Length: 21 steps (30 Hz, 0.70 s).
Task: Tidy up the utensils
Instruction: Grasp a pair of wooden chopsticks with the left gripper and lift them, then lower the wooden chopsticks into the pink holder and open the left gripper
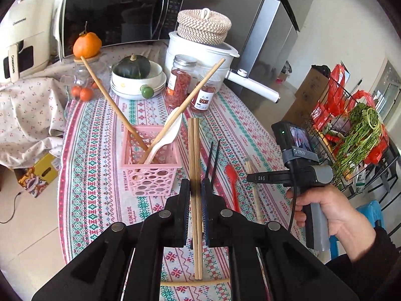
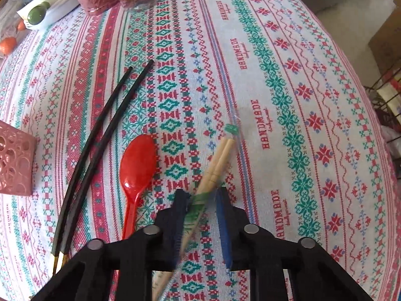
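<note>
My left gripper (image 1: 196,195) is shut on a pair of pale wooden chopsticks (image 1: 195,150), held off the table beside the pink basket (image 1: 150,175). The basket holds two long wooden chopsticks (image 1: 110,97) and a white spoon (image 1: 165,138). My right gripper (image 2: 201,205) points steeply down at the tablecloth, with its pads closed around a pair of chopsticks in a clear sleeve (image 2: 220,158) that lies slantwise between them. Beside it on the cloth lie a red spoon (image 2: 137,163) and two black chopsticks (image 2: 100,130). A hand (image 1: 333,210) holds the right gripper.
Two spice jars (image 1: 180,82), stacked bowls with a dark squash (image 1: 135,75), a white pot (image 1: 200,50) and a microwave (image 1: 115,12) stand at the table's far end. A wire rack with greens (image 1: 358,130) stands off the right edge. The table edge (image 2: 351,75) curves at the right.
</note>
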Tool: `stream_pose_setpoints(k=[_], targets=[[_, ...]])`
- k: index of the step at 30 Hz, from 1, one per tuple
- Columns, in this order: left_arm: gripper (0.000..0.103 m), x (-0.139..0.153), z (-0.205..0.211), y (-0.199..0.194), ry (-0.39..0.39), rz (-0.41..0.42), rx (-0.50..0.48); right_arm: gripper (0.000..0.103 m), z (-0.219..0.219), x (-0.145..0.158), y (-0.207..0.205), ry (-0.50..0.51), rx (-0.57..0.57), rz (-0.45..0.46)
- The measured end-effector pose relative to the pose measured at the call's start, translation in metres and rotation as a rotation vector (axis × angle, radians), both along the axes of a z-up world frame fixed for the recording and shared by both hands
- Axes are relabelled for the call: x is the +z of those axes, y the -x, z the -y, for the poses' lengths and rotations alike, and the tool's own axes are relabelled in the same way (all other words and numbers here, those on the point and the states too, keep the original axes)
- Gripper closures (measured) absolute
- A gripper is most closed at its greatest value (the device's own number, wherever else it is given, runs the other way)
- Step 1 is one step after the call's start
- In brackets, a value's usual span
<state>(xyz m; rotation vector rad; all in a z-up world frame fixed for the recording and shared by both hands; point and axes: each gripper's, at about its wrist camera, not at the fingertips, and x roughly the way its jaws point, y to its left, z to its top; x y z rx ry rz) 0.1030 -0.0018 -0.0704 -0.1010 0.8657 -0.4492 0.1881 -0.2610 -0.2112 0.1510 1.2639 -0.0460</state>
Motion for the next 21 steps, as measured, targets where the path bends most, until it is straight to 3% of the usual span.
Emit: stream_pose_setpoints(k=[2,6,15,21], targets=[[0.094,0.003,-0.005,0.002,0.006,0.010,0.009,0.094,0.011,0.000,-0.002,-0.050,-0.020,0.007],[0.094,0.017,-0.015,0.008,0.022,0.068,0.023,0.094,0.042,0.011,0.005,-0.164,-0.083,0.076],[0.094,0.064,-0.039,0.027,0.090,0.265,0.112,0.094,0.046,0.100,0.054,-0.292,-0.062,0.428],[0.094,0.088,-0.054,0.037,0.130,0.424,0.227,0.094,0.027,0.140,0.077,-0.299,0.007,0.606]])
